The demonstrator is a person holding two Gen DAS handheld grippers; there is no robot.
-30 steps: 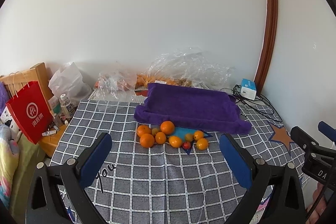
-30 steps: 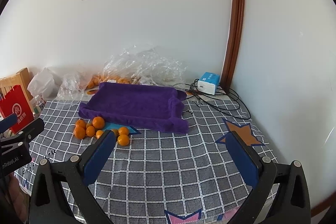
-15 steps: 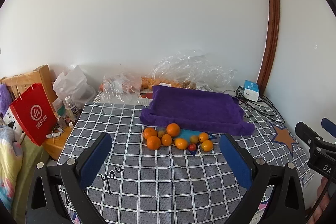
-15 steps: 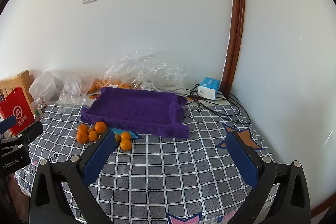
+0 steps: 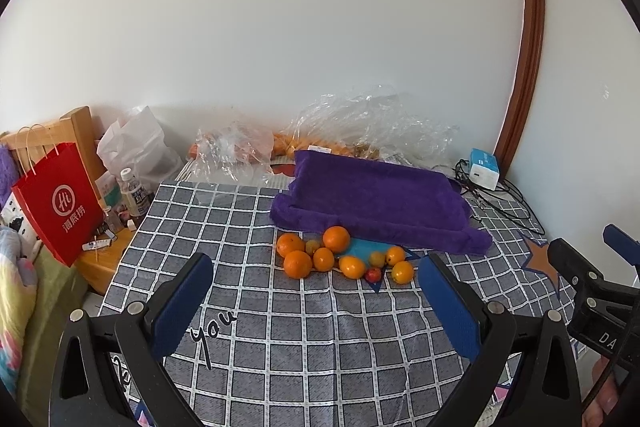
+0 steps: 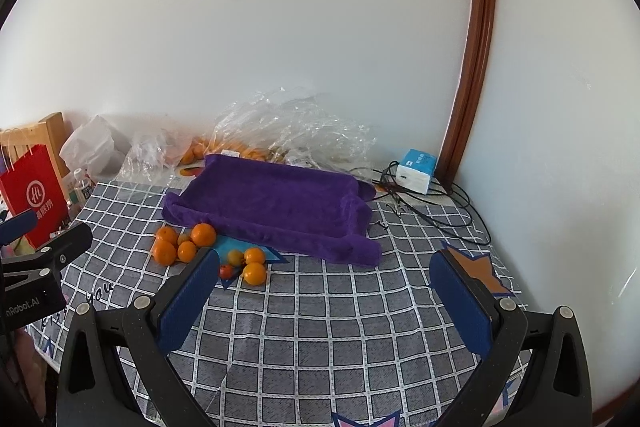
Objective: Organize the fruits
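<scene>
Several oranges (image 5: 336,239) and smaller fruits, one small red fruit (image 5: 373,274) among them, lie in a cluster on the checked tablecloth (image 5: 304,339) just in front of a purple cloth tray (image 5: 376,199). The cluster (image 6: 203,234) and tray (image 6: 272,199) also show in the right wrist view. My left gripper (image 5: 316,287) is open and empty, held back from the fruits and above the cloth. My right gripper (image 6: 326,287) is open and empty, to the right of the fruits; its left finger hides part of the cluster.
Clear plastic bags (image 5: 372,123) with more oranges lie behind the tray by the wall. A white-blue box (image 5: 484,169) and black cables (image 6: 432,203) sit at the back right. A red paper bag (image 5: 56,199), bottles and a white bag stand beyond the table's left edge.
Both grippers have pulled back and risen a little, so the fruits and tray look smaller and lower in both views. Both stay open; nothing on the table has moved.
</scene>
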